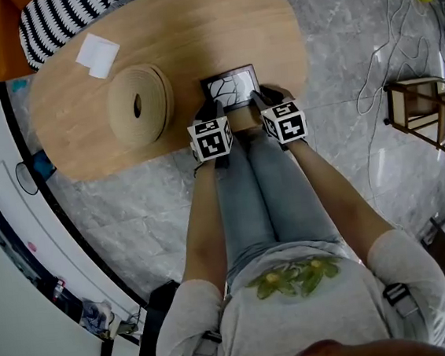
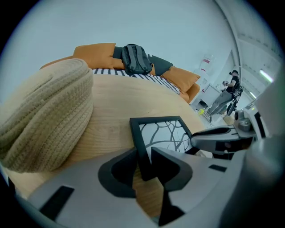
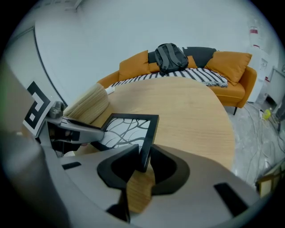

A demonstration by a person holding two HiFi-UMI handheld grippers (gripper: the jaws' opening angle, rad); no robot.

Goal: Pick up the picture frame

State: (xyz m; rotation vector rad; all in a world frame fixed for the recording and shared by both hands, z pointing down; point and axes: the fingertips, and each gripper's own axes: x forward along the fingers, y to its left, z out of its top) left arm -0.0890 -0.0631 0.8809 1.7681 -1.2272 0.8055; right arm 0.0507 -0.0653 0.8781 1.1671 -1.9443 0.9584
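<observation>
both your grippers are clamped on the picture frame at the table's near edge.
your left gripper (image 2: pixel 144 162) has its jaws closed on the left-hand bar of the picture frame (image 1: pixel 231 88), and your right gripper (image 3: pixel 143 158) has its jaws closed on the right-hand bar, each near a corner on your side. the frame is a thin black rectangle around a white print of dark, curving branch lines, with its face up. it sits on the light wooden table (image 1: pixel 192 34), right at the edge nearest your knees, and whether it rests flat or is slightly raised can't be told. the beige woven roll (image 1: pixel 140 104) stands just beside it on your left, and a white paper square (image 1: pixel 97 54) lies farther back.
</observation>
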